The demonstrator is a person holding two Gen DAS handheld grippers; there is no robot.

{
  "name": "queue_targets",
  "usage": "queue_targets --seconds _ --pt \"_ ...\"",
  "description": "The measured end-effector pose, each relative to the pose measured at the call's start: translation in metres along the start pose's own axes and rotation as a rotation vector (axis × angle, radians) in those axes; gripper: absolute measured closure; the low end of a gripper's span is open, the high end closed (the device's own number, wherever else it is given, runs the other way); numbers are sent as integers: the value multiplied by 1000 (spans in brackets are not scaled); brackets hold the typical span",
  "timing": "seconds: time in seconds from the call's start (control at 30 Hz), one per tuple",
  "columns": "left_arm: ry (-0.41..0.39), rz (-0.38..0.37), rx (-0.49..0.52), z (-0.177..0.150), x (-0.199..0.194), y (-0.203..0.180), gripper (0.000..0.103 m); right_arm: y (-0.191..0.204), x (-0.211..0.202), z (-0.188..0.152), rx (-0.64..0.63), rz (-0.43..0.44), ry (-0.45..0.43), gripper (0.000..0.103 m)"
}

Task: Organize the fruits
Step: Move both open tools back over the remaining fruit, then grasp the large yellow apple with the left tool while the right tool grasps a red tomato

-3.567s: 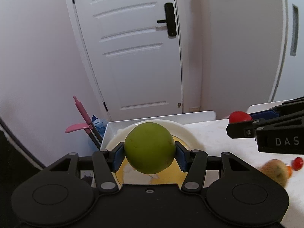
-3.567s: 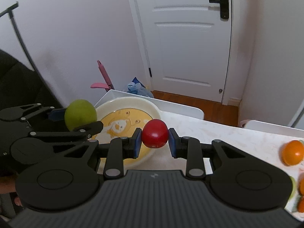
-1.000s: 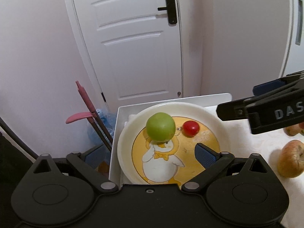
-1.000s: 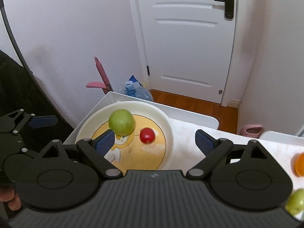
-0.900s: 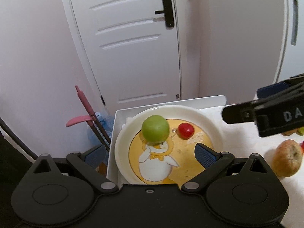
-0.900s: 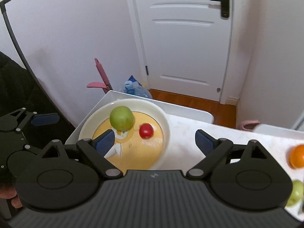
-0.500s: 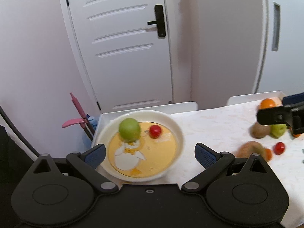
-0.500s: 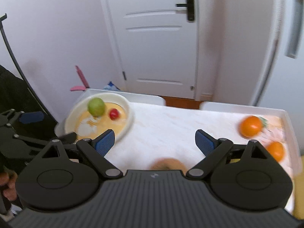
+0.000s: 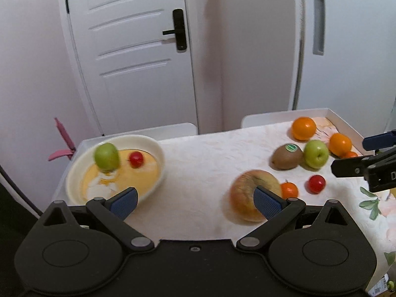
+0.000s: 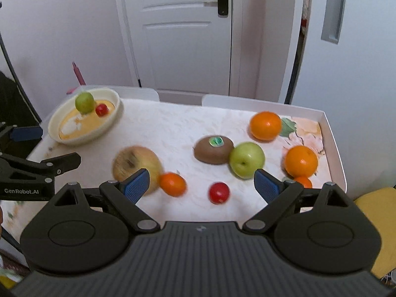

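A cream plate (image 9: pixel 74 170) (image 10: pixel 57 126) at the table's left end holds a green apple (image 9: pixel 107 155) (image 10: pixel 84 102) and a small red tomato (image 9: pixel 136 159) (image 10: pixel 101 110). On the cloth lie a large yellowish apple (image 9: pixel 243 193) (image 10: pixel 135 159), a kiwi (image 10: pixel 213 149), a green apple (image 10: pixel 246 159), two oranges (image 10: pixel 265 125) (image 10: pixel 301 160), a small orange fruit (image 10: pixel 172 184) and a red tomato (image 10: pixel 218 192). My left gripper (image 9: pixel 195 199) is open and empty above the table's middle. My right gripper (image 10: pixel 201 183) is open and empty above the loose fruit.
The table is a white tray-edged top (image 10: pixel 331 133) with a floral cloth. A white door (image 9: pixel 138 49) and walls stand behind. A pink handled tool (image 9: pixel 61 138) leans beyond the left end. A yellow seat (image 10: pixel 376 212) is at the right.
Both grippers let go of their fruit into the plate, opened, and have swung back and rightward; the loose fruit on the right has come into view.
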State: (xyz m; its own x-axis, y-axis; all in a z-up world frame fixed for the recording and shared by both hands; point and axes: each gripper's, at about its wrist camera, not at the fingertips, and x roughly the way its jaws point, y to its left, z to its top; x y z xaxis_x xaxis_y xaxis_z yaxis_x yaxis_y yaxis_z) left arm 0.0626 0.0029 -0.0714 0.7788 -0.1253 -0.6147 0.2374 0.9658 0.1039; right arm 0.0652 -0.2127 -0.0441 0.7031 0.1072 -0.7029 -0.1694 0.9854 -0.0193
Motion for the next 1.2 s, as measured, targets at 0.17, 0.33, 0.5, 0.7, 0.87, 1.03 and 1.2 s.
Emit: queue_targets --seconds 0.17,0.33,0.5,0.7,0.87,1.03,1.2 --pt "-4 -22 23 -13 21 -25 1 -19 21 -20 -11 20 9 0" --pt "-3 -45 61 -24 43 -46 2 -30 40 -36 -16 23 18 4" --pt "-11 -37 104 -27 62 -57 2 -33 55 -44 -7 36 29 10" --pt "-11 -57 153 -25 80 -63 7 -34 67 -47 15 49 38 16" --pt "-2 -103 164 -23 88 -63 22 -31 73 -48 9 49 41 23" --pt "-3 -120 178 -24 88 -64 23 -26 77 -47 -18 32 27 30" --pt "-2 -121 186 -23 87 -65 24 -22 83 -44 -34 31 13 41"
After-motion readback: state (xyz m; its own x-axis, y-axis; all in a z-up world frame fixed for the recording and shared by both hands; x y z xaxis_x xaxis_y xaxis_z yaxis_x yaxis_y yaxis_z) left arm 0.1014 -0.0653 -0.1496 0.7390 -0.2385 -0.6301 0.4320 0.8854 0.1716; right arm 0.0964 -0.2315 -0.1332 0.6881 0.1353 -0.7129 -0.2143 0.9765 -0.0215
